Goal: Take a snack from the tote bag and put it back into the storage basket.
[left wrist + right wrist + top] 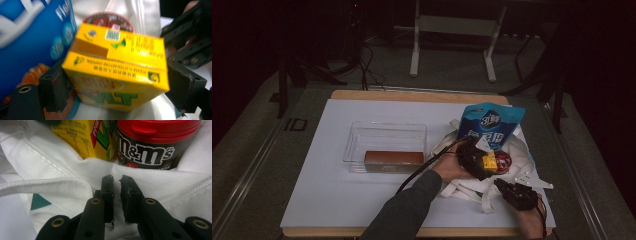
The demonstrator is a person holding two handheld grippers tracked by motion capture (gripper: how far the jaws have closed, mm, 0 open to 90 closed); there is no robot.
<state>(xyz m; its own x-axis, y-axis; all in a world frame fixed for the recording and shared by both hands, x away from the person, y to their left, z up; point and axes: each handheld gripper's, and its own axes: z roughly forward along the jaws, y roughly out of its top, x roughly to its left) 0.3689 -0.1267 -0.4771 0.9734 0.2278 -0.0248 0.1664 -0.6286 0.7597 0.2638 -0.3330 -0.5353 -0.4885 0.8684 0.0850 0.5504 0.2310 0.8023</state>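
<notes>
High view: the yellow juice carton sits in the white cloth bag, just right of the clear tray on the table.

Left gripper view: the left claw grasps the carton across its flat sides; probably light, easily crushed.

Right gripper view: the right claw pinches the bag's soft rim below the carton.

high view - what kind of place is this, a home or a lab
Most likely a lab or recording workspace, not a home: a white board covers the table, cables trail over a dim carpeted floor, and a bare white frame stand sits behind.
</notes>
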